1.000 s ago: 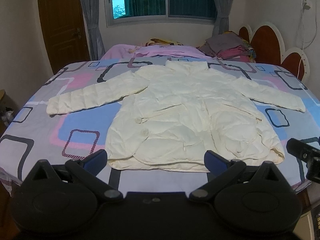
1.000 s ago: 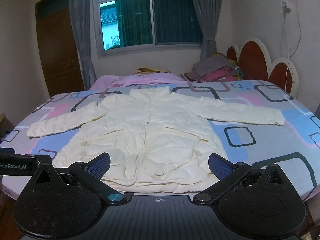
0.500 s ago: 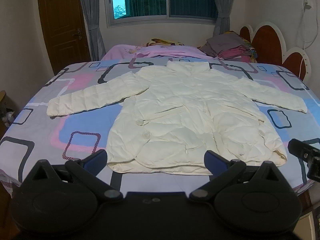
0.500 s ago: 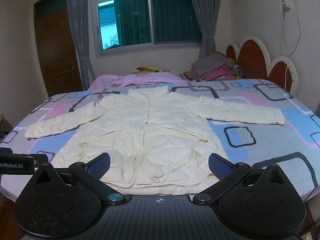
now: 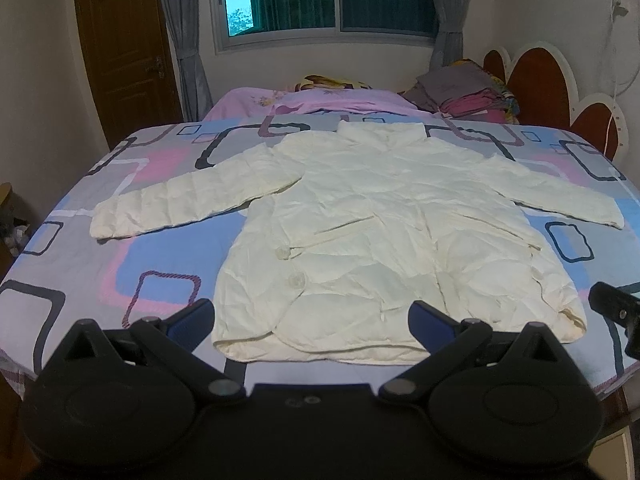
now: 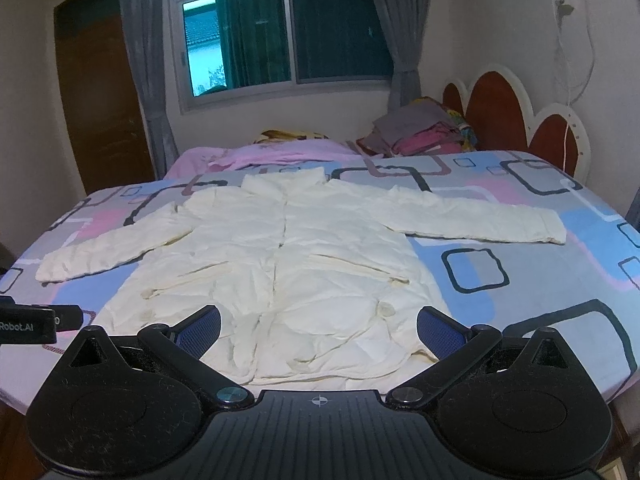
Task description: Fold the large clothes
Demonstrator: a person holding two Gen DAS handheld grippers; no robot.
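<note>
Left wrist view: sits above the near edge of the bed, toward its left part, facing across it to the window — its own left tool fills the bottom of the frame.
Right wrist view: sits at the same near edge, further right and aimed slightly higher, behind the right tool.
Nearness: both hang close to the near edge, the far wall well off.
Shared: the whole white jacket on the bed, the window, the headboard at the right edge — and each view catches the other tool at its side.
</note>
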